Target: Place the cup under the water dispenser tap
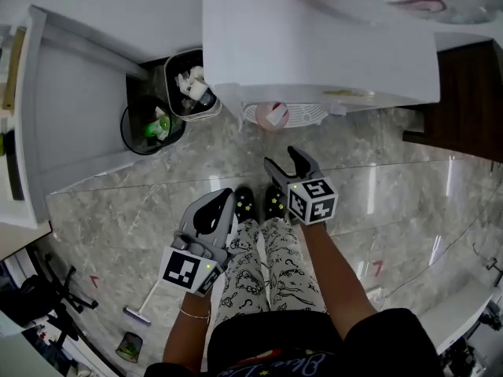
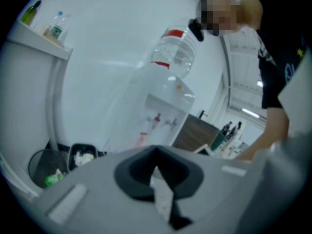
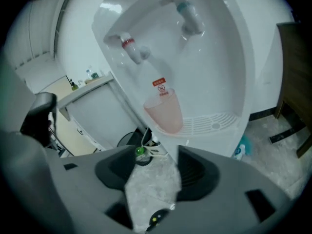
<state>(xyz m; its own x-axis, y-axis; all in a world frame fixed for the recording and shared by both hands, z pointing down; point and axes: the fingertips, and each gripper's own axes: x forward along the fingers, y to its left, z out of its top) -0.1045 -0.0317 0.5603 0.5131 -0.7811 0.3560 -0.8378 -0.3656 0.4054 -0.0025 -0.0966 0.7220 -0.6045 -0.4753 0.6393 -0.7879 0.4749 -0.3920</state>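
A pink translucent cup (image 1: 273, 115) stands on the white grille of the drip tray (image 1: 310, 114) in the water dispenser (image 1: 314, 45). In the right gripper view the cup (image 3: 163, 112) sits below the red tap (image 3: 130, 47), with the blue tap (image 3: 189, 17) beside it. My right gripper (image 1: 284, 161) hangs a short way in front of the tray, open, with nothing between its jaws (image 3: 156, 155). My left gripper (image 1: 220, 199) is lower and to the left, over the floor. Its jaws meet at the tips and hold nothing (image 2: 156, 152). It sees the cup (image 2: 142, 139) far off.
A round black bin (image 1: 149, 124) and a rectangular bin (image 1: 192, 85) full of waste stand left of the dispenser. A white cabinet (image 1: 71, 108) is farther left, a dark wooden one (image 1: 464, 100) at right. The person's shoes (image 1: 259, 203) are on the marble floor below the tray.
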